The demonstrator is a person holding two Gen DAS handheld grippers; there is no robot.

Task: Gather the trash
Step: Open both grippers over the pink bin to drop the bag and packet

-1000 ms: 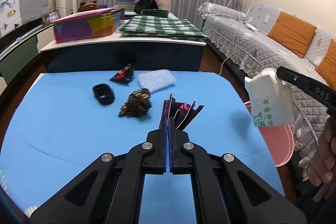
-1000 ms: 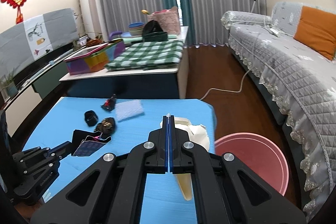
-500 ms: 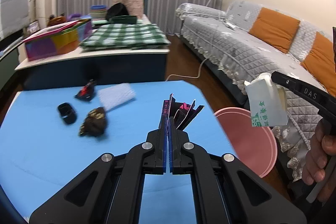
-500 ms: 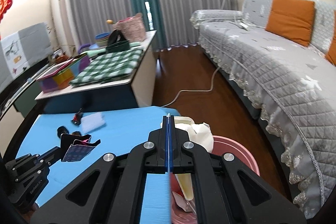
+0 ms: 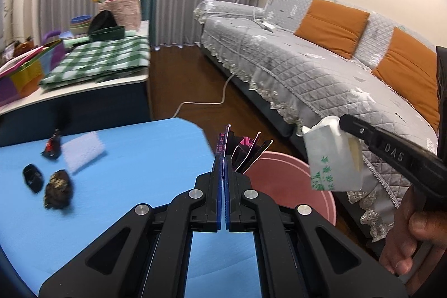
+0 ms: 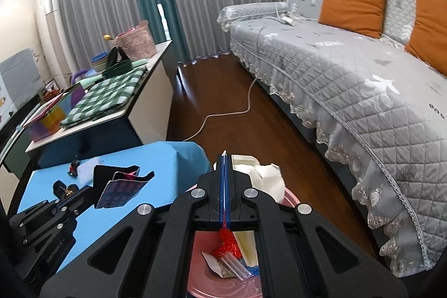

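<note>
Now my right gripper (image 6: 225, 158) clenches a white paper bag (image 5: 331, 155) above the pink bin (image 5: 293, 186), while my left gripper (image 5: 222, 158) grasps a dark wrapper (image 6: 120, 187) at the blue table's (image 5: 125, 158) right edge.

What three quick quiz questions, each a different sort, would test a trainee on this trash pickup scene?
1. True or false: the left hand-held gripper is shut on a dark wrapper.
2. The white paper bag in the right hand-held gripper hangs over: A) sofa B) pink bin C) blue table.
3. Fill in: trash lies inside the pink ____.

Key: 1 true; 2 B; 3 bin.
</note>
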